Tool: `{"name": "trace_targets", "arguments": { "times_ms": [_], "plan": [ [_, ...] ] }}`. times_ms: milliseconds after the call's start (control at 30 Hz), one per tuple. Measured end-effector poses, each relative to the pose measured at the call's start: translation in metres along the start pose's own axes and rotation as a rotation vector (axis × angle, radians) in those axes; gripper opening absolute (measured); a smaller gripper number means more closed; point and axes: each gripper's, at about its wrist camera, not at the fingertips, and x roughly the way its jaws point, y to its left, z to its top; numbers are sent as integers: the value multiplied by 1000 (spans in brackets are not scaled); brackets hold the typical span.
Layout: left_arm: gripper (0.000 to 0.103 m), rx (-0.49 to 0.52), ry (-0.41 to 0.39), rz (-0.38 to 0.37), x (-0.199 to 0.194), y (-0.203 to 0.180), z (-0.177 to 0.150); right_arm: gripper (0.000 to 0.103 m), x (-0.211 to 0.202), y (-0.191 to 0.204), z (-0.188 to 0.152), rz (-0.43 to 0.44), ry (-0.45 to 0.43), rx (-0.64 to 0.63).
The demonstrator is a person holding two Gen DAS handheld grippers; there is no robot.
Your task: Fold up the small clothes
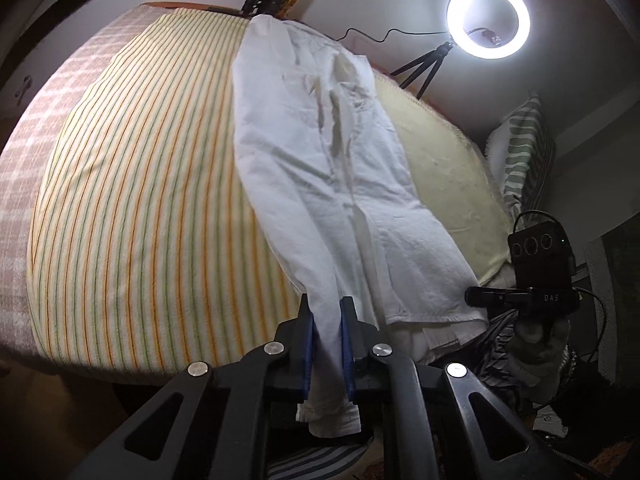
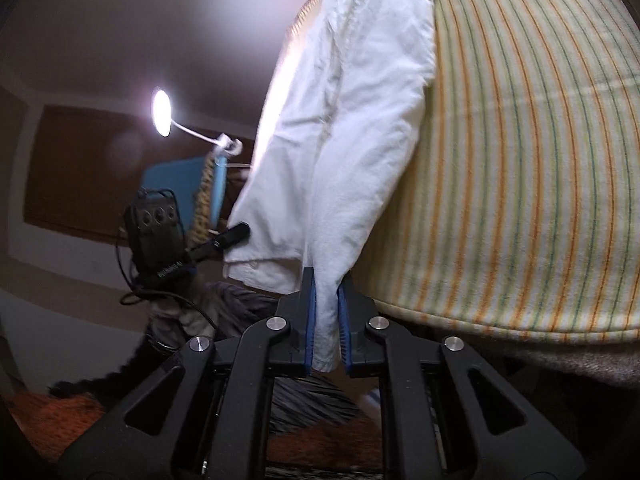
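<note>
Striped bedspread [image 1: 140,200], cream with orange and green lines, serving as the folding surface. On it lies the white garment [image 1: 320,152] — long, narrow and creased, stretched from the far edge of the bed to the near edge, where its lower end hangs slightly over. Whether it is trousers or a shirt cannot be told.

Step in hand, as judged: the near hem is pinched at two points, ready for a lengthwise fold. The next move calls for both corners to rise together and travel toward the far end, level and evenly tensioned, so the cloth doubles without twisting.

Left gripper [image 1: 326,308]: clamped on a gathered strip of the hem, cloth trailing below the blue pads, fingers pointing along the bed. Right gripper [image 2: 326,280]: likewise closed on a fold of the same hem, held at the bed's near edge — both are low and roughly level, just beside each other.

Ring light [image 1: 488,20] on a tripod stands beyond the bed.
</note>
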Motion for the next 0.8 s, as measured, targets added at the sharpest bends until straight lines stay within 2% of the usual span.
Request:
{"name": "trace_targets", "arguments": {
  "times_ms": [200,400,633,800],
  "plan": [
    [9,-15,-29,-52,-11,-8,33,10,-12,17,24,52,-63,-5],
    [8,6,-70,-63,-13,-13,81,10,-21,26,61,33,-111,-13],
    [8,10,-87,-49,11,-8,135,10,-23,16,121,-15,-148,28],
    [8,-16,-76,-28,38,7,165,10,-18,-5,151,-40,-137,101]
  ]
}}
